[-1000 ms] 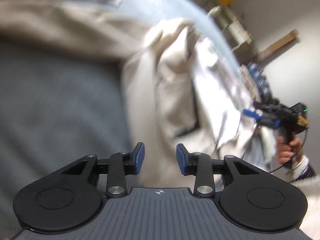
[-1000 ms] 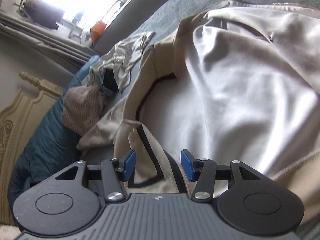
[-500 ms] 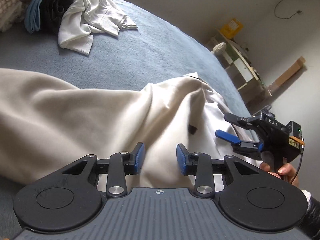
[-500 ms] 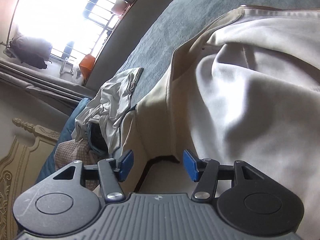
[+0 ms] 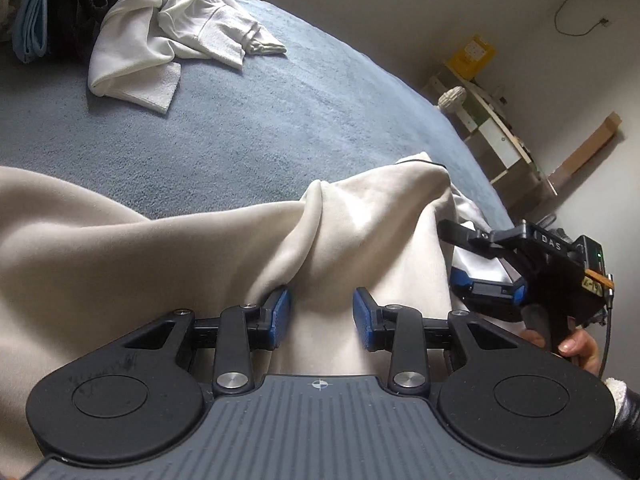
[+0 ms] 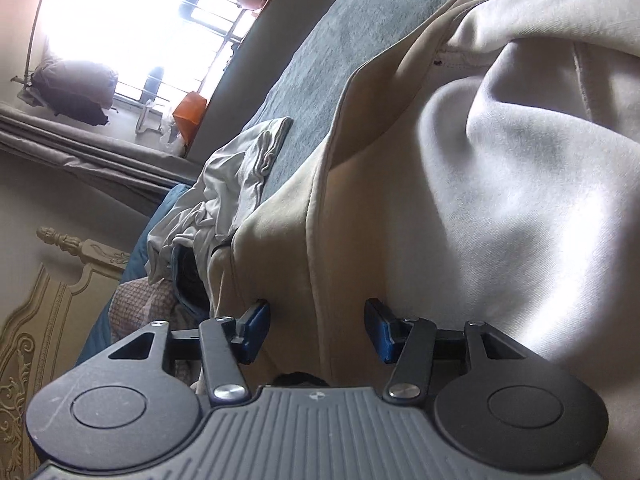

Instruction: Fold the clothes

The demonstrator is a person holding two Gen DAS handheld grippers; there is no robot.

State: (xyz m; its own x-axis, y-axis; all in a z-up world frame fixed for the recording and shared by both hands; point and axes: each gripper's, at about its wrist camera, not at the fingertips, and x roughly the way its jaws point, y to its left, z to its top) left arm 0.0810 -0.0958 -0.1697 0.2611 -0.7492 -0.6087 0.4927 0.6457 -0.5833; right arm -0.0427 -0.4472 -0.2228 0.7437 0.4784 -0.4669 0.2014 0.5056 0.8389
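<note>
Clothes heap behind cream garment; shelf beside bed.

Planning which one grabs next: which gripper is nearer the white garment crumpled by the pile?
Left gripper; the white garment lies ahead across bare blanket. Right gripper sits farther.

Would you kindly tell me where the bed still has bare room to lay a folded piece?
The widest free patch is the blue-grey bedspread between the cream garment in front and the white top behind, running toward the shelf side. It is crowded at the headboard end, where the clothes pile sits.
</note>
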